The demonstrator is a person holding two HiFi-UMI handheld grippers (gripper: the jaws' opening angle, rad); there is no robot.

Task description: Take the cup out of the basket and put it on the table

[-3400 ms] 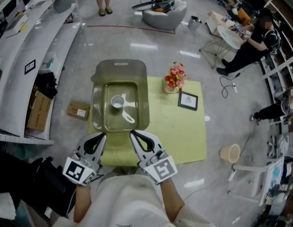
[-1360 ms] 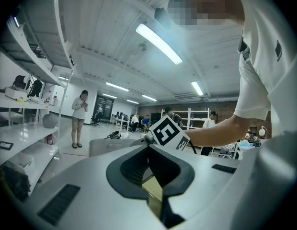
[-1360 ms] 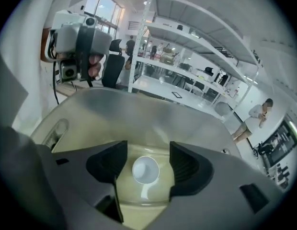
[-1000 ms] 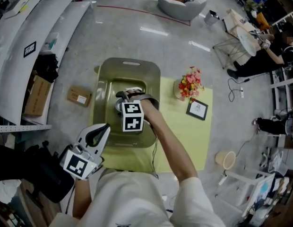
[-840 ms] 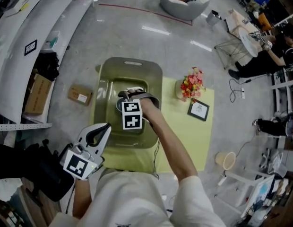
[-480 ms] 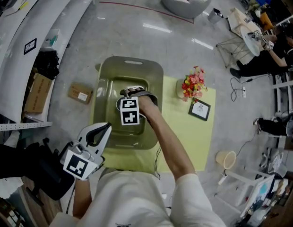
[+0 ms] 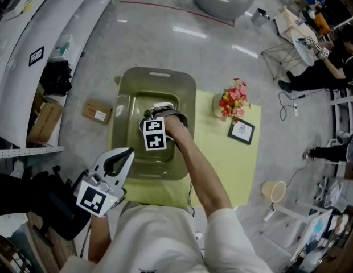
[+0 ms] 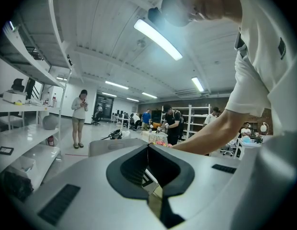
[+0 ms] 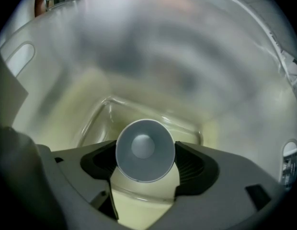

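A grey-white cup [image 9: 139, 143] stands upright on the floor of the olive plastic basket [image 7: 125, 95]. My right gripper [image 9: 144, 152] points steeply down into the basket and straddles the cup. Its jaws have just been closing, with the cup between them. The ribbed pads [image 9: 189, 164] stand close by the rim on both sides, and I see no firm press. In the head view the marker cube [image 7: 155, 134] and the hand hide the cup. My left gripper [image 7: 128, 151] hovers at the near left of the basket, shut and empty.
The basket sits on a yellow-green mat [image 7: 233, 164]. A flower pot [image 7: 233, 98] and a small picture frame [image 7: 241, 131] stand at the mat's right. A cardboard box [image 7: 97, 111] lies on the floor to the left, near white shelves [image 7: 28, 67].
The right hand has sunk deeper into the basket, down over the cup. The left gripper has stayed where it was.
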